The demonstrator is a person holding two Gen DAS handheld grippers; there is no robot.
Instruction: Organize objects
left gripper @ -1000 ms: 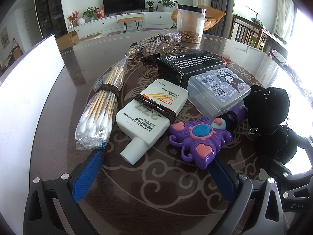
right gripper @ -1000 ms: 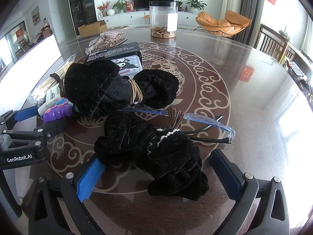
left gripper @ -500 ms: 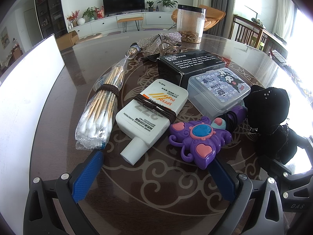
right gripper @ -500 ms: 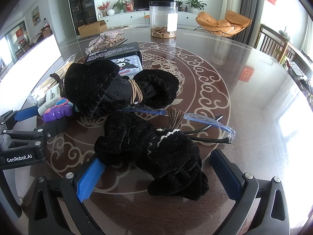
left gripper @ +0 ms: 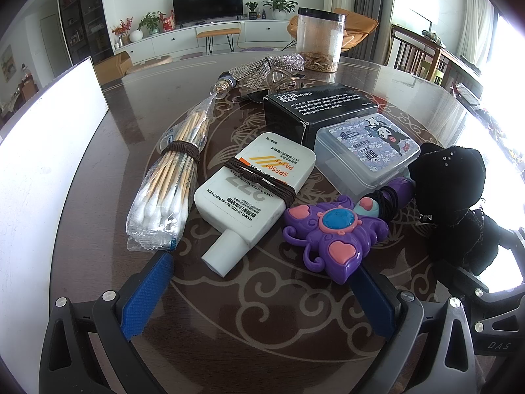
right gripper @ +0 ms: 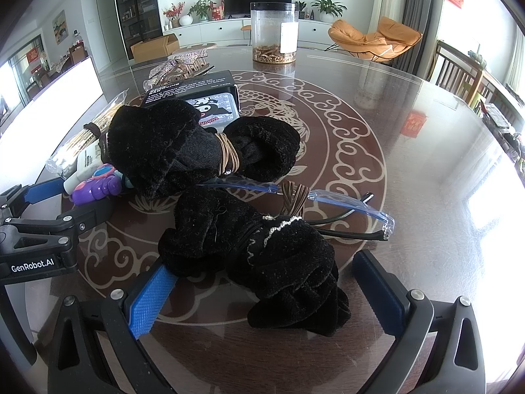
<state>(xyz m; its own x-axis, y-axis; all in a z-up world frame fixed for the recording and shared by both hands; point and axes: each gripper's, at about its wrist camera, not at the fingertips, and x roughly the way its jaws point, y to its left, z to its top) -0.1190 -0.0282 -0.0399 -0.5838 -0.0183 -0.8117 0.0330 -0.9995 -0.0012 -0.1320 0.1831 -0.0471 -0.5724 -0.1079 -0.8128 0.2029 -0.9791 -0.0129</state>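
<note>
In the left wrist view a bag of cotton swabs [left gripper: 167, 190], a white sunscreen bottle [left gripper: 252, 190], a purple butterfly toy [left gripper: 334, 229], a clear lidded box [left gripper: 367, 149] and a black carton [left gripper: 315, 108] lie close together. My left gripper [left gripper: 262, 292] is open and empty just short of them. In the right wrist view two black velvet scrunchies [right gripper: 262, 246] [right gripper: 170, 147] and clear blue glasses [right gripper: 354, 203] lie on the table. My right gripper [right gripper: 265, 292] is open, with the near scrunchie between its fingers, not clamped.
A clear jar [left gripper: 320, 44] stands at the back of the glass-topped table [right gripper: 410, 151]. A rhinestone bow and hair clip [left gripper: 262, 69] lie behind the carton. A white board [left gripper: 39, 151] runs along the left edge. The left gripper [right gripper: 39, 229] shows at the left of the right wrist view.
</note>
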